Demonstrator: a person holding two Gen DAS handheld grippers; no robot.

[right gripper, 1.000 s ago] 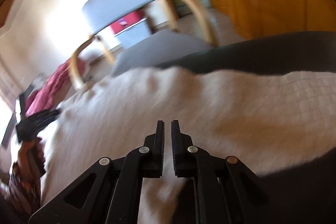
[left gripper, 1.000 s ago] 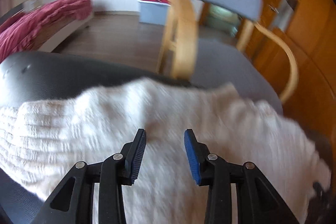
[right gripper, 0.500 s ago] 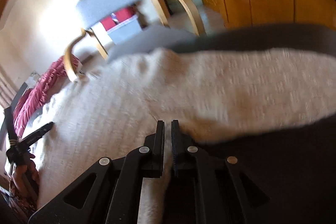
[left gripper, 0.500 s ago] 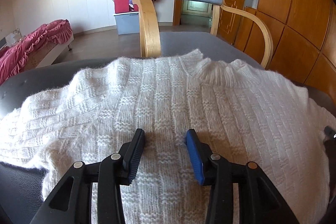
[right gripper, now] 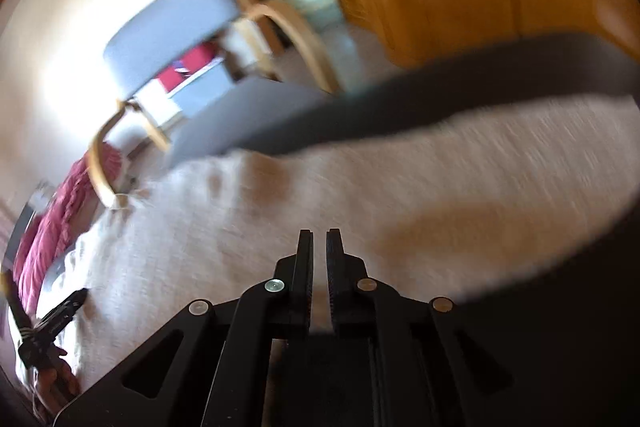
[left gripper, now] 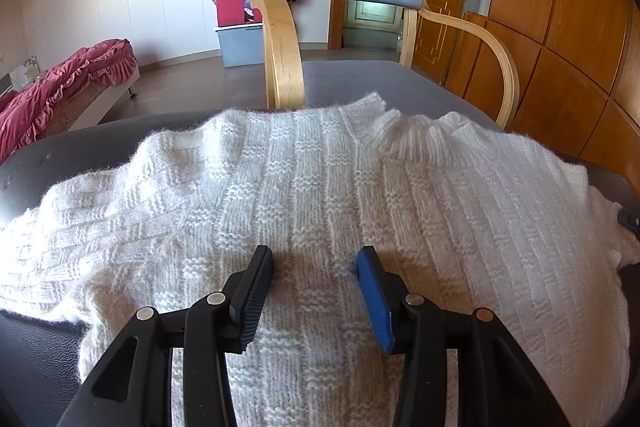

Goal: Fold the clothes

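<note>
Lying spread, neck at 12 o'clock, white sweater [left gripper: 320, 195] covers dark tabletop [left gripper: 36, 339]. Left tool [left gripper: 316, 287] spread over its middle; right tool [right gripper: 319, 247] near-closed, pinching nothing visible, at blurred hem. Fits pre-fold or mid-fold.

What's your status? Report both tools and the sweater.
Left tool open, over the white sweater. Right tool nearly shut, a slit between its jaws, grip unclear in blur. Sweater spread flat on dark surface, unfolded. Nothing in the way.
</note>
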